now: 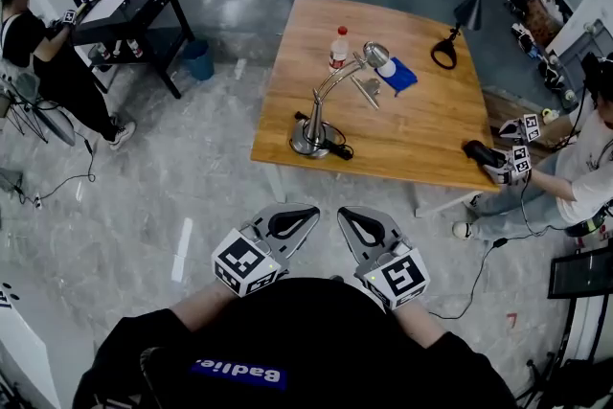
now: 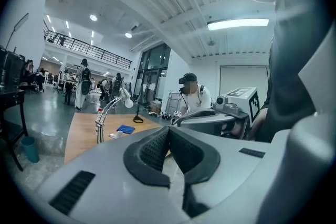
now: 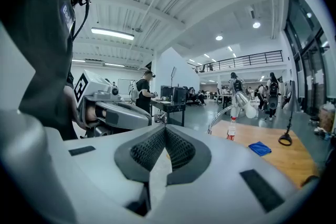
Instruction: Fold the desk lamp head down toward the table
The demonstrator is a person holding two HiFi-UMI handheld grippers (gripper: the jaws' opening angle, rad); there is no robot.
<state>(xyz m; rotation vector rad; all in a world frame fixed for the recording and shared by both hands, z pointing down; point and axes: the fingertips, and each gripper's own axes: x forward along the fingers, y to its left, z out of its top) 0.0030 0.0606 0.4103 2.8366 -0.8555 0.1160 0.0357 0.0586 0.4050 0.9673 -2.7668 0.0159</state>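
Both clenched on nothing, left gripper (image 1: 303, 217) and right gripper (image 1: 351, 219) hang at bottom centre, well short of the desk lamp (image 1: 329, 96) on the table (image 1: 431, 144) mid-frame; I'd brace its base, then press the head gently down.

The honey-brown wooden tabletop (image 1: 421, 144) carries a shiny silver metal desk lamp (image 1: 321, 105), a royal-blue folded cloth (image 1: 397, 75) and a clear plastic bottle (image 1: 338, 50) with a red cap and white label. The pale grey plastic left gripper (image 1: 308, 215) and right gripper (image 1: 347, 215) have black ribbed pads and cubes patterned with black-and-white squares. The concrete floor (image 1: 144, 206) is mottled grey, and the round bucket (image 1: 199, 59) is blue.
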